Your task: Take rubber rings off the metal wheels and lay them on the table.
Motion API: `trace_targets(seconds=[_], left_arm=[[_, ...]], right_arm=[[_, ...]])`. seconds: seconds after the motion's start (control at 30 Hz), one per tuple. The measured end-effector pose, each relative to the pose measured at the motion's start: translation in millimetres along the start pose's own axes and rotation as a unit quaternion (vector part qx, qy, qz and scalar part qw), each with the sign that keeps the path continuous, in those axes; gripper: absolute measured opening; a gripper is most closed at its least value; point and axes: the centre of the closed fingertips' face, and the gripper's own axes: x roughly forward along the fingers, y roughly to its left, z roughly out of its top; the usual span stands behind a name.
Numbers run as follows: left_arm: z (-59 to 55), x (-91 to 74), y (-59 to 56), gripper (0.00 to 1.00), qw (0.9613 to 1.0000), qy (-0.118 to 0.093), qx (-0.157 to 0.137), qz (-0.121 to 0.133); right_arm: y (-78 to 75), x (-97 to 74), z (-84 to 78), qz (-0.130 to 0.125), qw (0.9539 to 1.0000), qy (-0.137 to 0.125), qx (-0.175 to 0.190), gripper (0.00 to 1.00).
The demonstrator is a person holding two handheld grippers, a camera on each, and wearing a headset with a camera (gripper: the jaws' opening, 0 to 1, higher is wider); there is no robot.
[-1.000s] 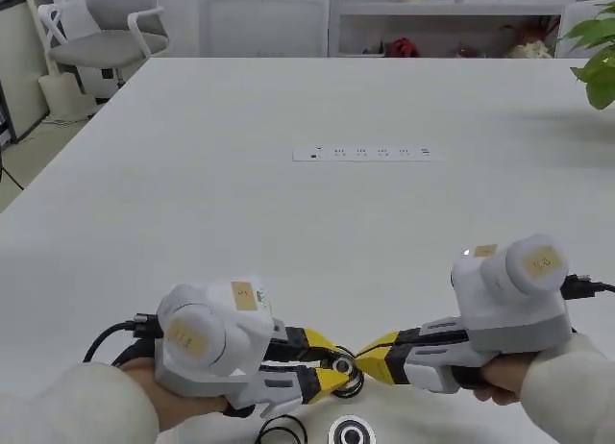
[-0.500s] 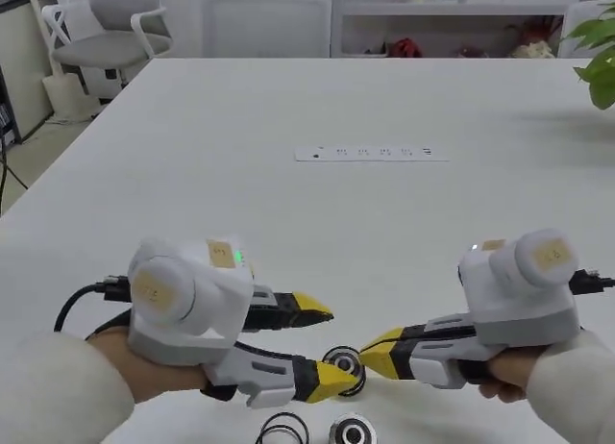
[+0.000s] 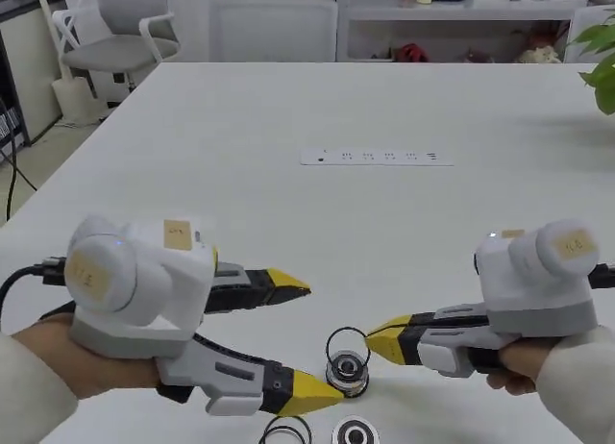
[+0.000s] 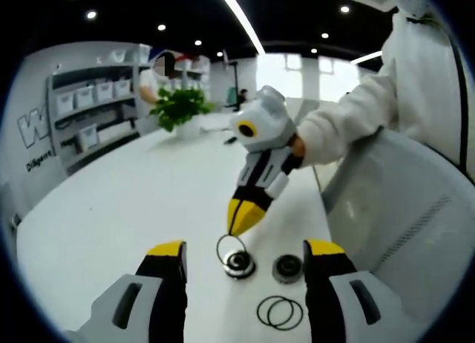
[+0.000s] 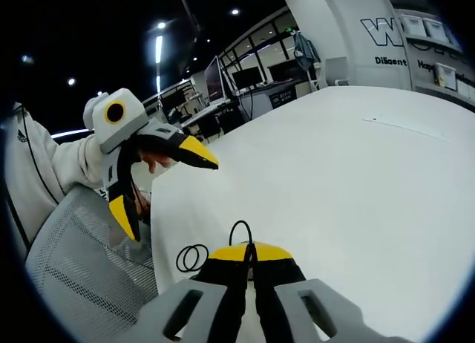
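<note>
Power strip (image 3: 376, 158), office chair (image 3: 120, 40), leafy plant (image 3: 601, 69)

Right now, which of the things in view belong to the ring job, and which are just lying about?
Job: right gripper, shut on a rubber ring; metal wheel beneath it; second metal wheel; two loose rings on the table; left gripper, open.
Lying about: power strip; office chair; plant.

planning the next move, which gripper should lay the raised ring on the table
Right. The right gripper is shut on the thin black rubber ring above the round metal wheel; the left gripper is open, holding nothing.
</note>
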Motion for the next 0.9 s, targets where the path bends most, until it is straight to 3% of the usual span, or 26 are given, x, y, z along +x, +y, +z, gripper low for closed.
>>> trace_targets(seconds=[0.23,0.47,0.77,0.9], left_arm=[[-2.3,-22.9,5.1,0.73,0.9997,0.001,0.001,0.023],[-14.8,-40.5,9.8,0.81,0.9985,0.019,0.005,0.050],[-23.7,-55.8,5.5,0.91,0.9970,0.014,-0.018,0.073],[-29.1,-61.5,0.7,0.94,0.9963,0.013,-0.028,0.080]], right_arm=[[3.5,-0.2,6.2,0.004,1.0000,-0.008,0.002,0.00],[9.7,0.0,11.9,0.012,0.9998,-0.014,0.005,0.00],[21.4,1.1,23.6,0.026,0.9989,-0.028,0.026,0.00],[27.6,4.6,21.5,0.032,0.9990,-0.021,0.025,0.00]])
